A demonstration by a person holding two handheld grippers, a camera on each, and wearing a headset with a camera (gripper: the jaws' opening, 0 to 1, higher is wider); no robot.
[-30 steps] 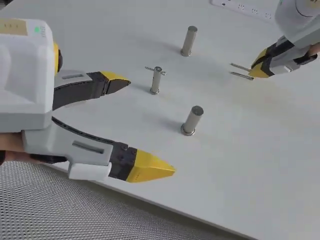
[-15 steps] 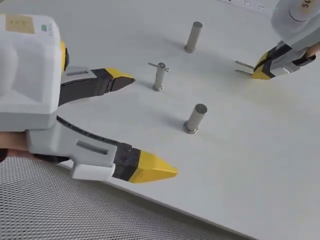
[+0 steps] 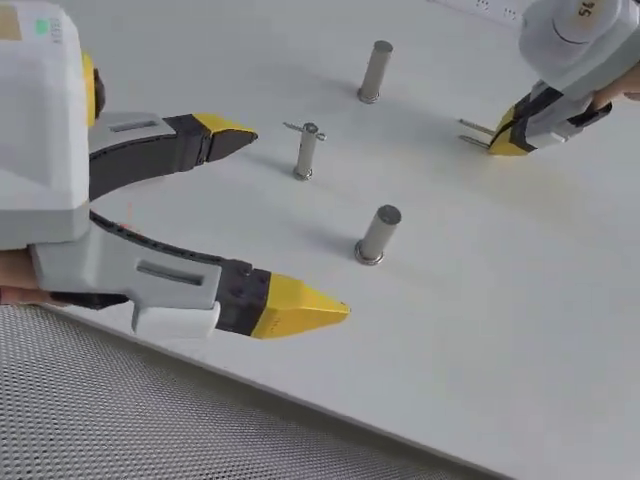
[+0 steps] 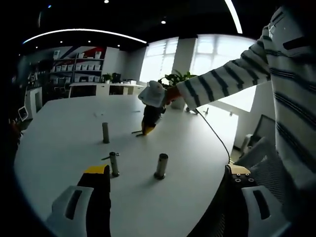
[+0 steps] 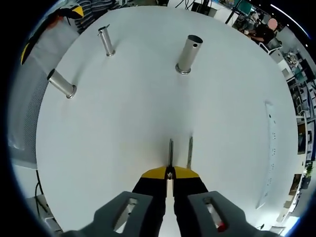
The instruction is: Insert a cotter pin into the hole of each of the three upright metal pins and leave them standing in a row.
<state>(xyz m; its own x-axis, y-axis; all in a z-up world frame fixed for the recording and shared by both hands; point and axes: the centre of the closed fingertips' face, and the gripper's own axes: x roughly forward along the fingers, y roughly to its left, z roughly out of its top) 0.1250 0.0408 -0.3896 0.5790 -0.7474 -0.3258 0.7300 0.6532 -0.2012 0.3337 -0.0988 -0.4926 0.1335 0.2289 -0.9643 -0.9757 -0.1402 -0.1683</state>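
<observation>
White table (image 3: 500,300): edges cut off. Your left gripper (image 3: 297,222), its body cropped at the frame edge, hovers low with jaws spread wide and empty. Your right gripper (image 5: 169,173) pinches a cotter pin (image 5: 171,153), head hidden, legs sticking out toward the far pin (image 3: 377,70). The middle pin (image 3: 305,155) carries its cotter; the near pin (image 3: 380,233) is bare.

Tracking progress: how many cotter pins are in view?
2. The inserted cotter pin crosses the top of the middle metal pin; the held cotter pin sticks out of the right gripper, shut on it. Others may be hidden.
</observation>
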